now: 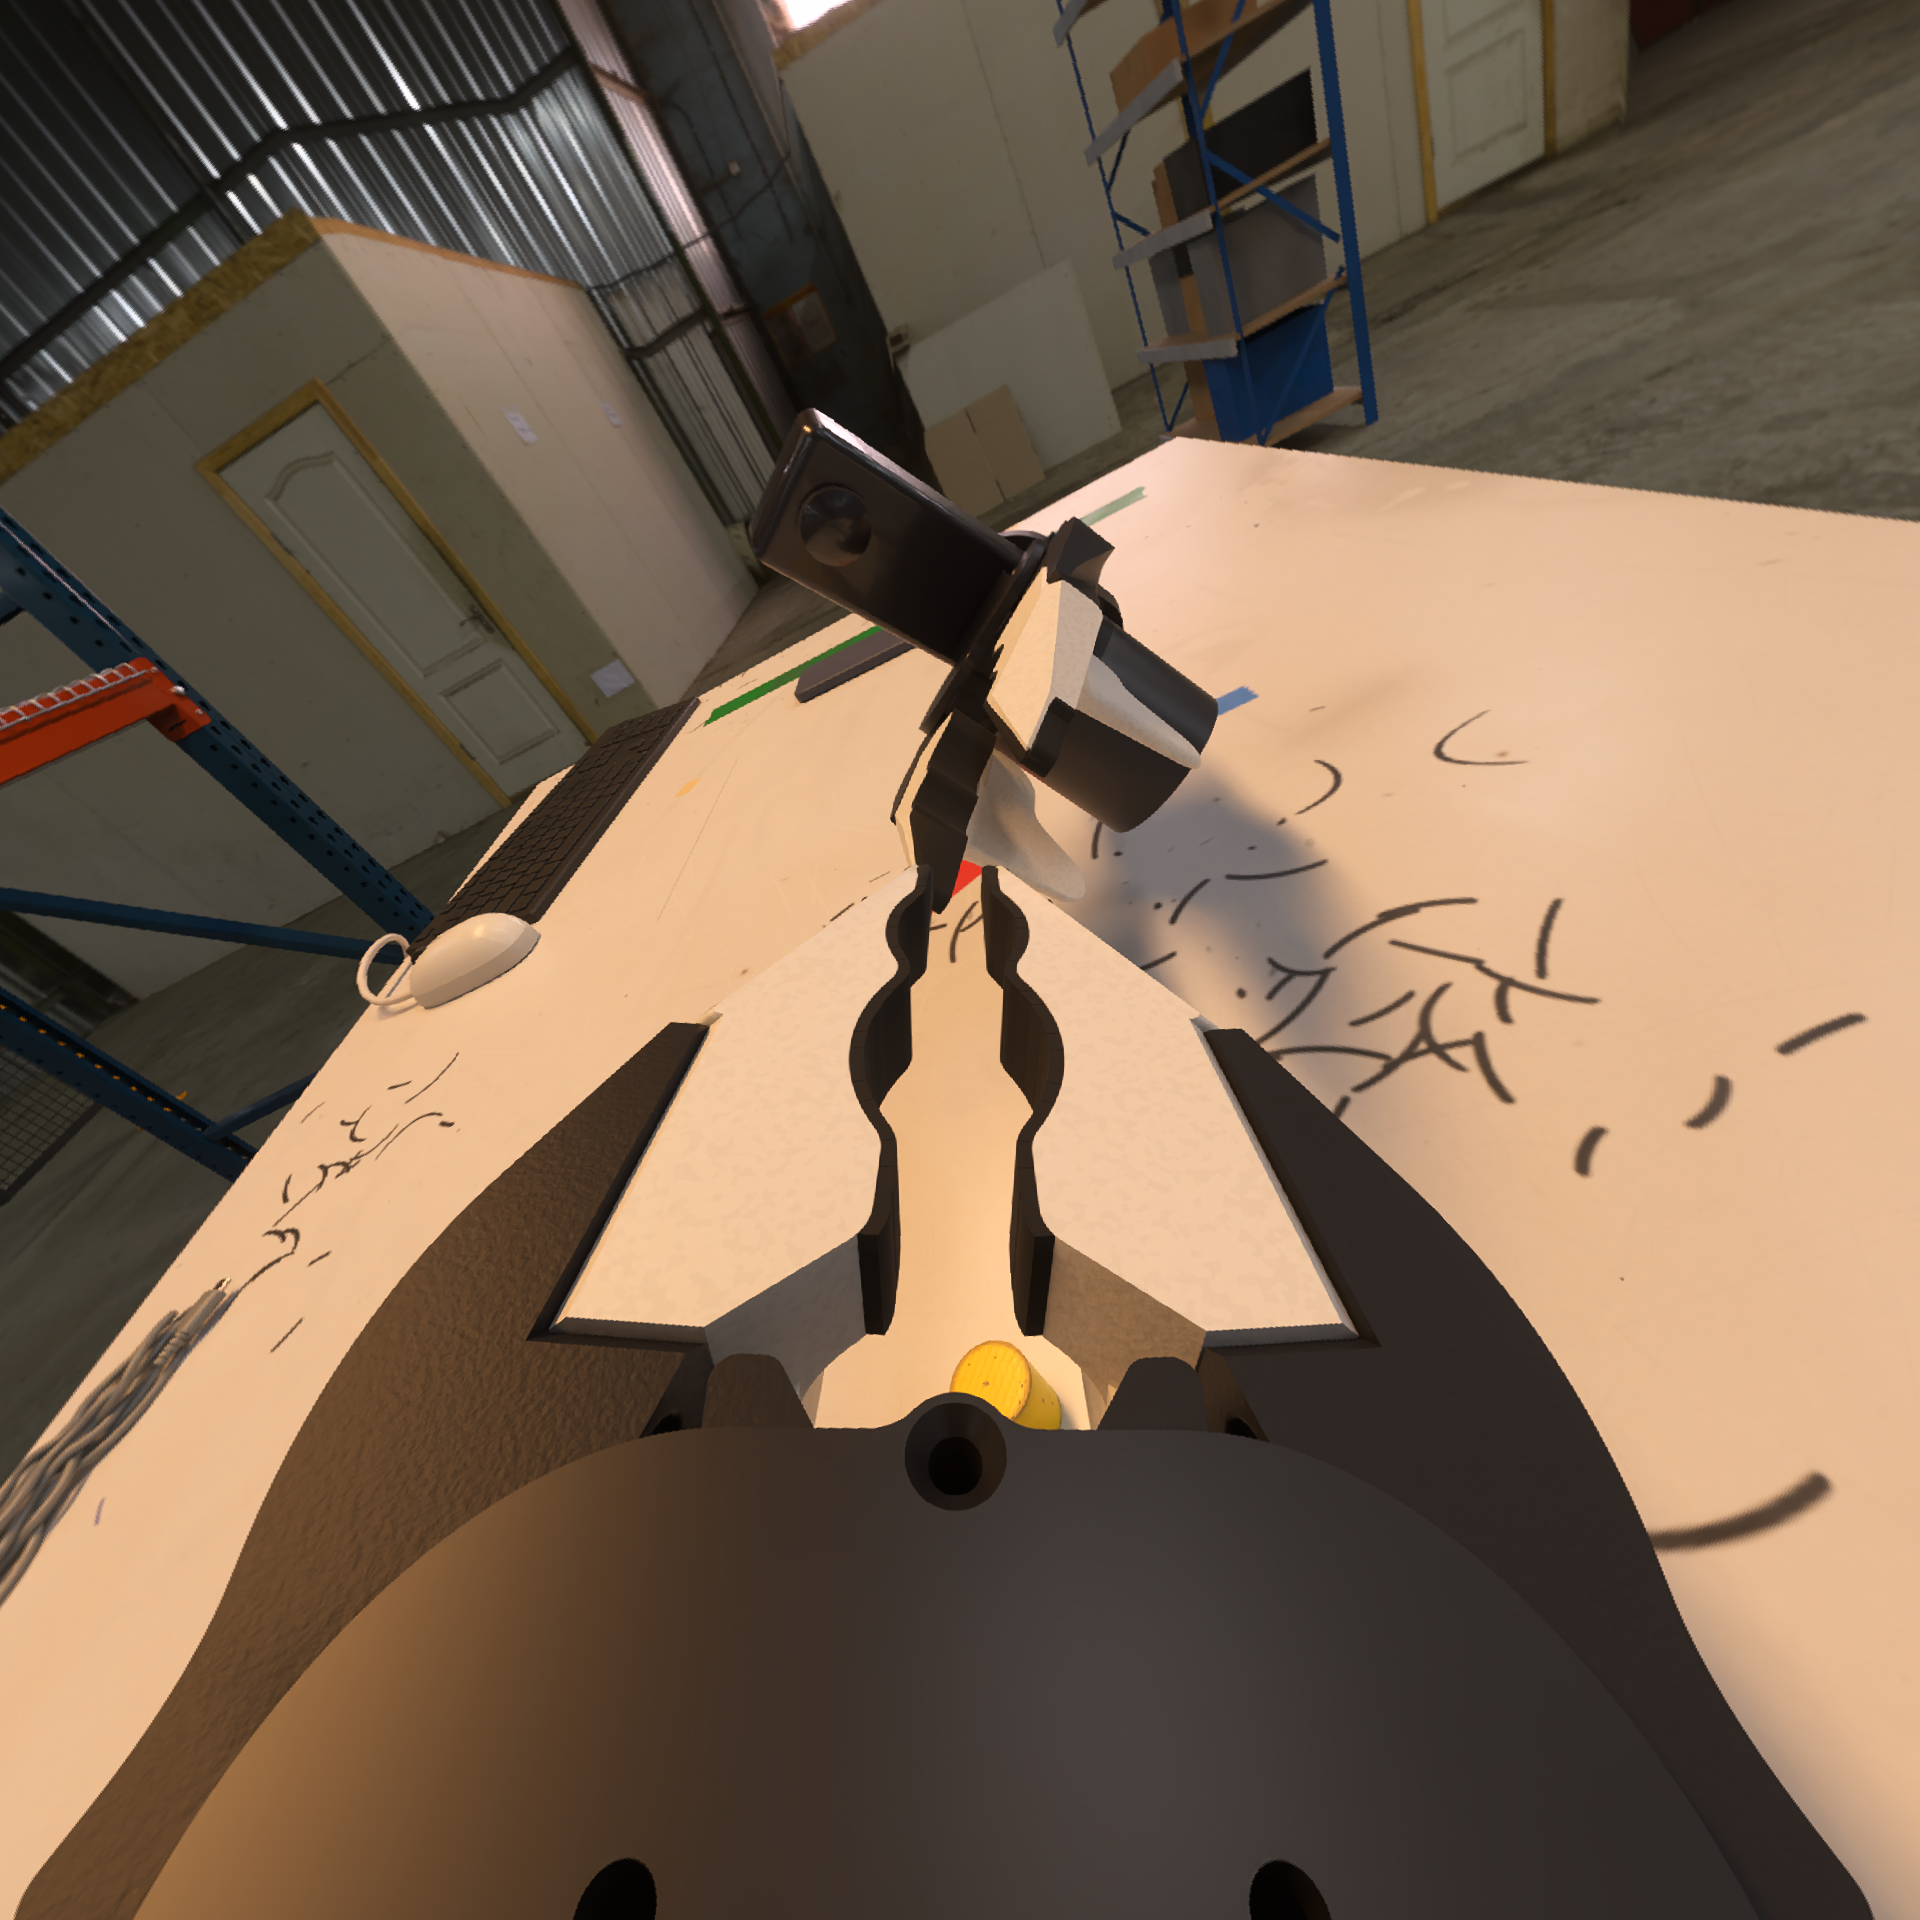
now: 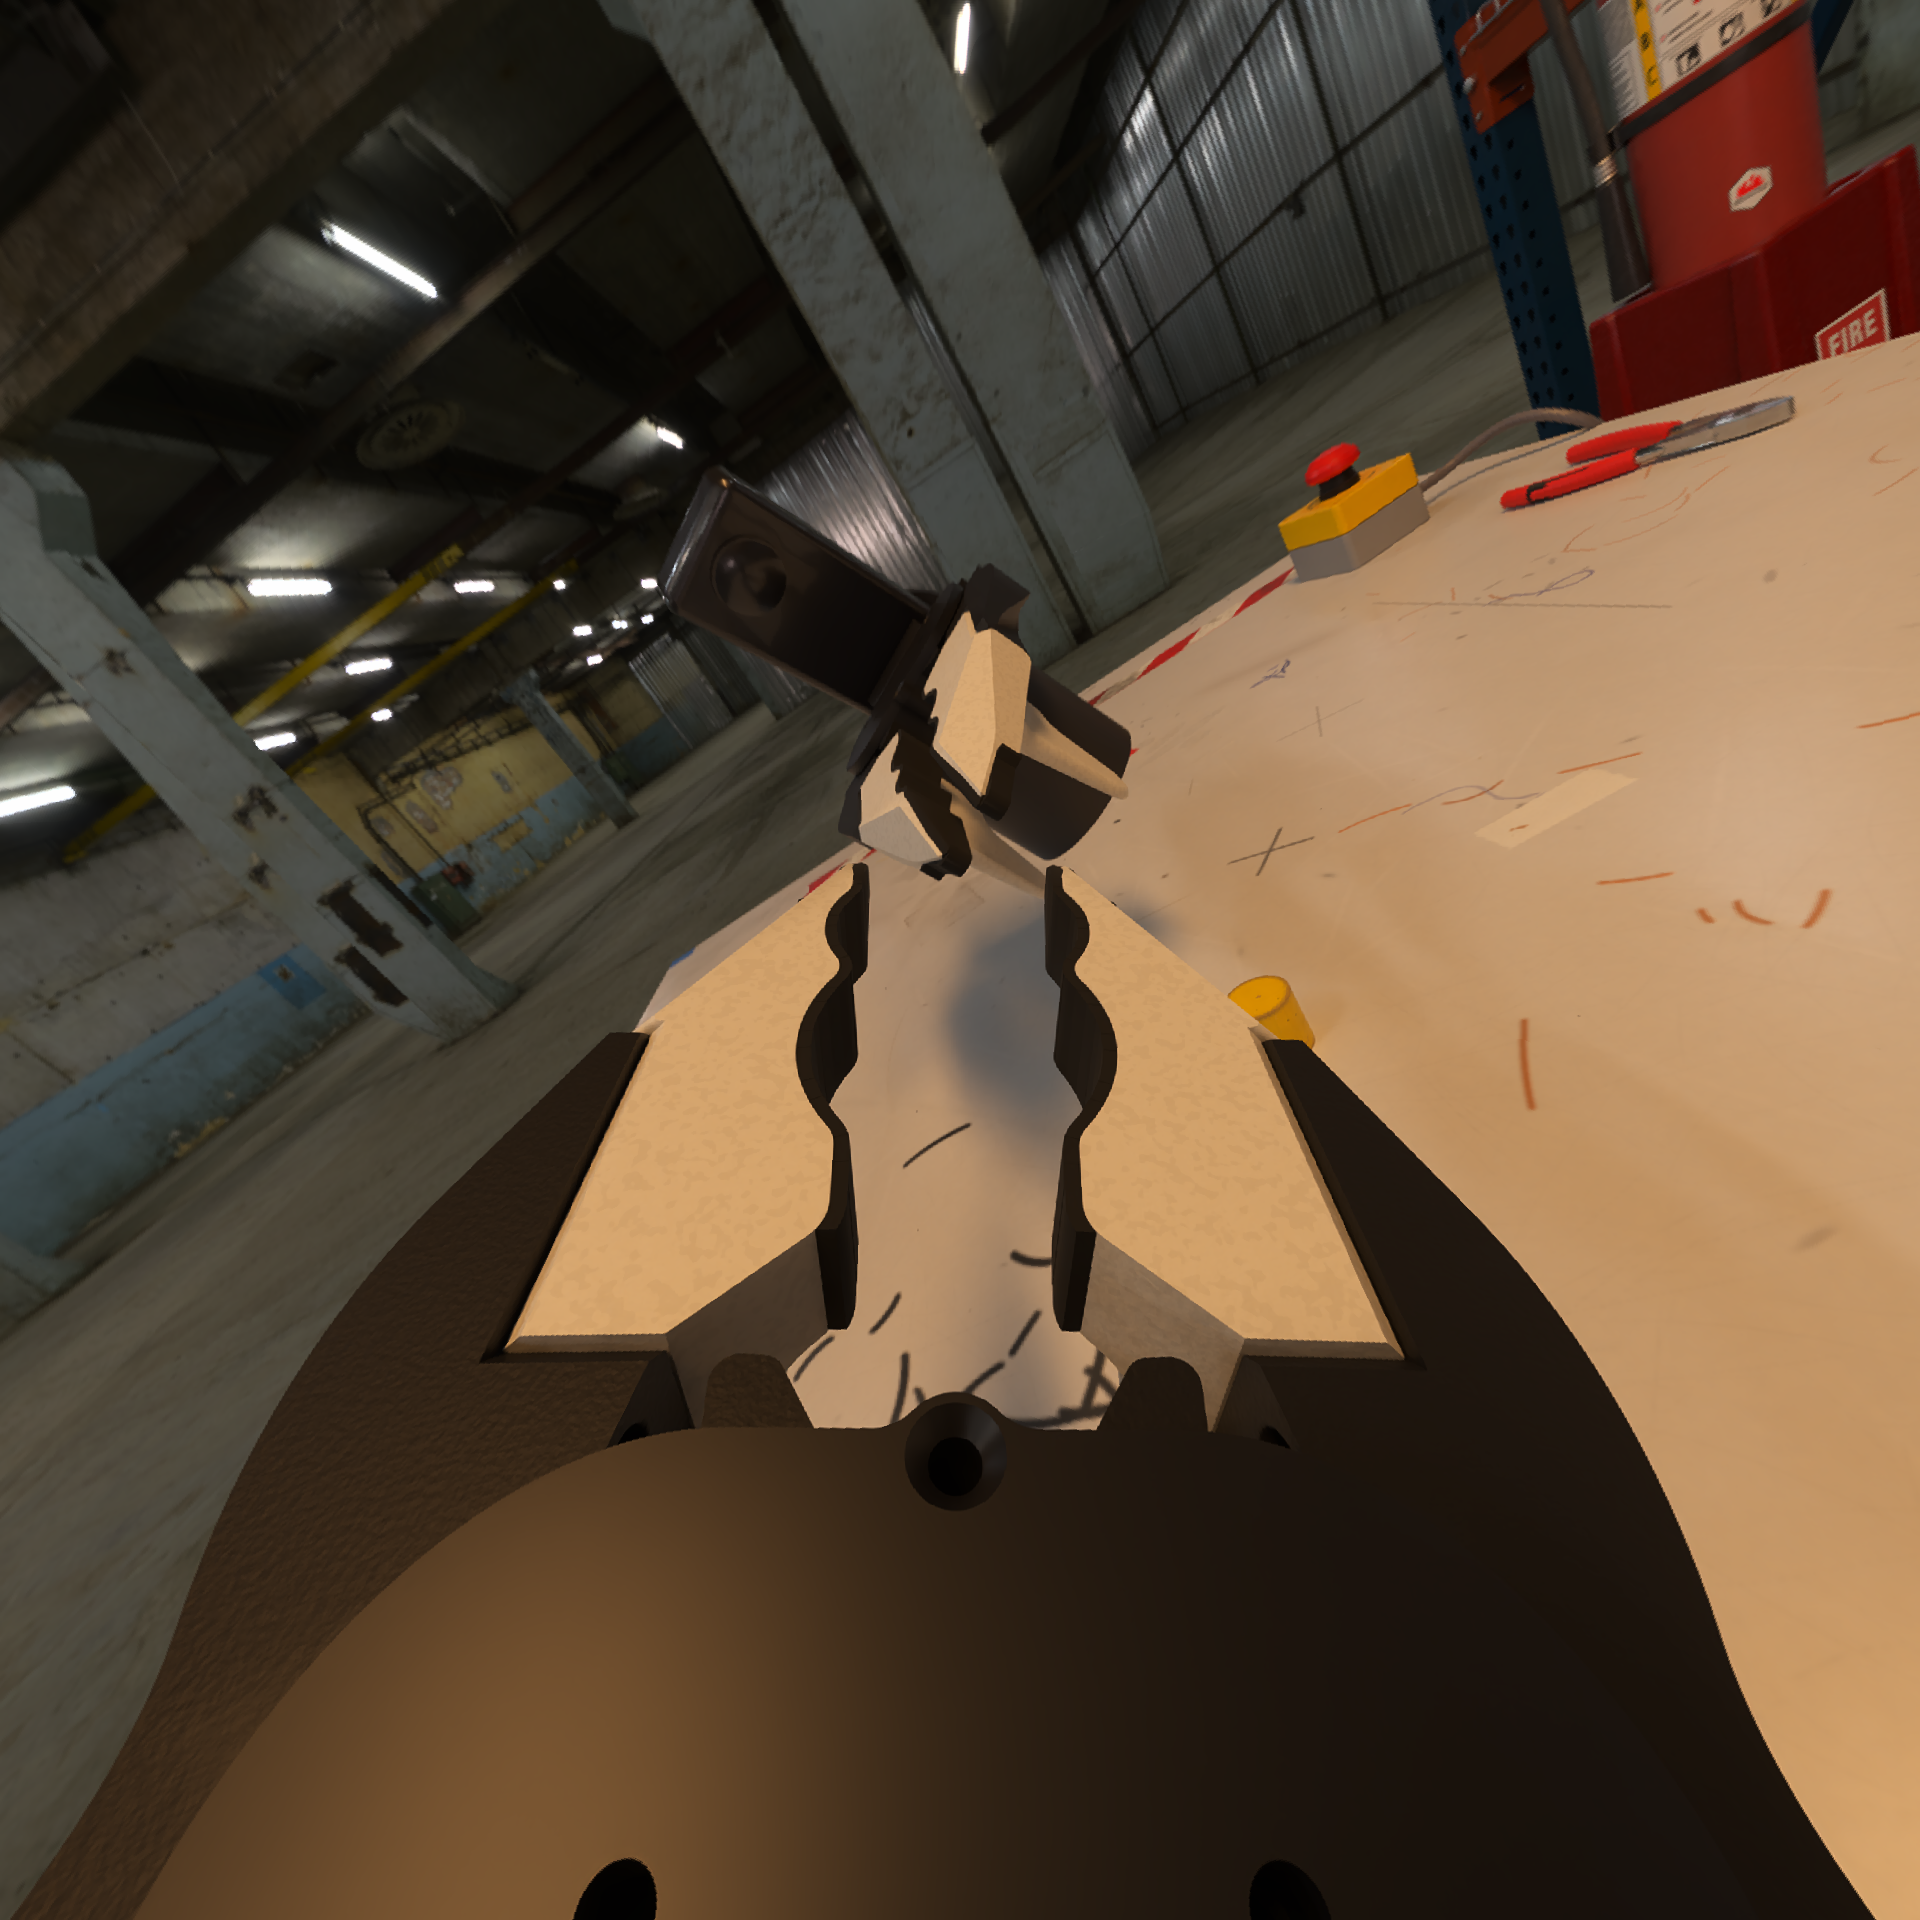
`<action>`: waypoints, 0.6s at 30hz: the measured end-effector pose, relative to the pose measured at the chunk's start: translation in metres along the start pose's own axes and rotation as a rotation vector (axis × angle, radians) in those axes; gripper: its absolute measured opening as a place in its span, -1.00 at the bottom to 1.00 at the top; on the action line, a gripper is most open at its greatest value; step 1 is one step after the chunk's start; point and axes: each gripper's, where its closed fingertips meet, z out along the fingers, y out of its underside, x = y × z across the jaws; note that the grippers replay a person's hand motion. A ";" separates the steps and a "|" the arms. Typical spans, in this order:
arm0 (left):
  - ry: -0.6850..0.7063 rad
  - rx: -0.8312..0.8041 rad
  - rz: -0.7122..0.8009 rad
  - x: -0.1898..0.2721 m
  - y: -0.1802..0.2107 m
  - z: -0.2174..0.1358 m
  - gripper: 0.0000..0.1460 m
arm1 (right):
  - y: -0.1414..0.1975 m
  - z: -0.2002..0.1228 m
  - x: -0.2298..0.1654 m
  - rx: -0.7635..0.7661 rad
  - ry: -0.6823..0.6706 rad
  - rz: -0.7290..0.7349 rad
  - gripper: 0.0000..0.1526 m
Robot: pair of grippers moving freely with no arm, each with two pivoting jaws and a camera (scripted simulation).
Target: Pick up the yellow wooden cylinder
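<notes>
In the left wrist view the cylinder (image 1: 1003, 1382) lies on its side on the worktop (image 1: 1558, 727), low behind the fingers' roots, so it sits under the left hand-held gripper (image 1: 954, 883) and not between its tips; that gripper's jaws stand narrowly apart and hold nothing. In the right wrist view the cylinder (image 2: 1273, 1006) lies just beside the right hand-held gripper (image 2: 954, 878), outside one finger; its jaws stand wider apart, also empty. I judge the approach is still in hand; next, one gripper must draw back or shift sideways, straddle the cylinder, then close; farther off lie a mouse (image 1: 473, 954) and keyboard (image 1: 582, 800).
</notes>
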 end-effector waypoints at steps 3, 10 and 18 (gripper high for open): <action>-0.014 0.015 -0.024 -0.004 0.000 -0.001 -0.79 | -0.005 -0.004 0.002 0.041 -0.008 0.030 -0.56; -0.017 -0.036 -0.073 -0.022 0.009 -0.014 -0.78 | -0.013 -0.012 0.006 0.061 0.020 0.003 -0.56; 0.203 -0.390 -0.230 -0.006 0.070 -0.029 -0.63 | -0.018 -0.019 0.013 0.100 0.041 0.025 -0.55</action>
